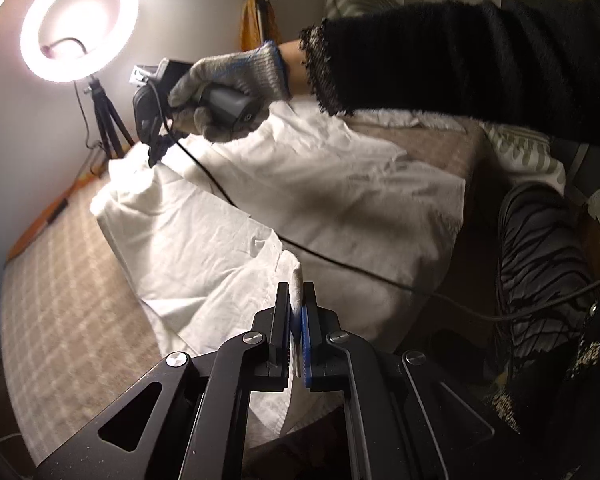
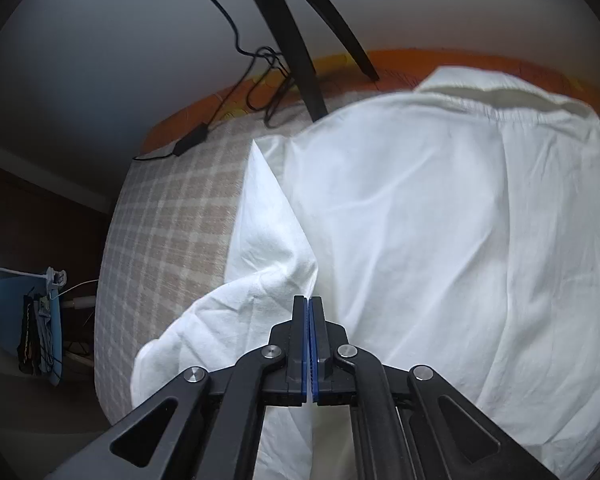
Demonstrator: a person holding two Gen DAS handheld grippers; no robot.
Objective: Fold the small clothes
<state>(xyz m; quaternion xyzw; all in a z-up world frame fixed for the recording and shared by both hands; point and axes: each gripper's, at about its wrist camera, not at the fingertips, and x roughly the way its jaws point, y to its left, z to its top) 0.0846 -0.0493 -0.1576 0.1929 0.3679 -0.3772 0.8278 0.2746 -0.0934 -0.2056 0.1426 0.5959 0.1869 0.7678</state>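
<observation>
A white shirt [image 1: 300, 200] lies spread on a beige checked bed cover [image 1: 60, 300]. My left gripper [image 1: 297, 300] is shut on a thick edge of the shirt near its hem. In the left wrist view the right gripper [image 1: 156, 152] is held by a gloved hand at the shirt's far corner. In the right wrist view the right gripper [image 2: 309, 308] is shut on a folded side edge of the shirt [image 2: 440, 240], whose collar [image 2: 480, 96] lies at the far end.
A lit ring light [image 1: 78, 20] on a black tripod [image 2: 300, 40] stands at the bed's far edge with cables [image 2: 228, 92]. A black cable [image 1: 340, 260] crosses the shirt. A dark striped garment [image 1: 540, 260] and pillows [image 1: 520, 148] lie at the right.
</observation>
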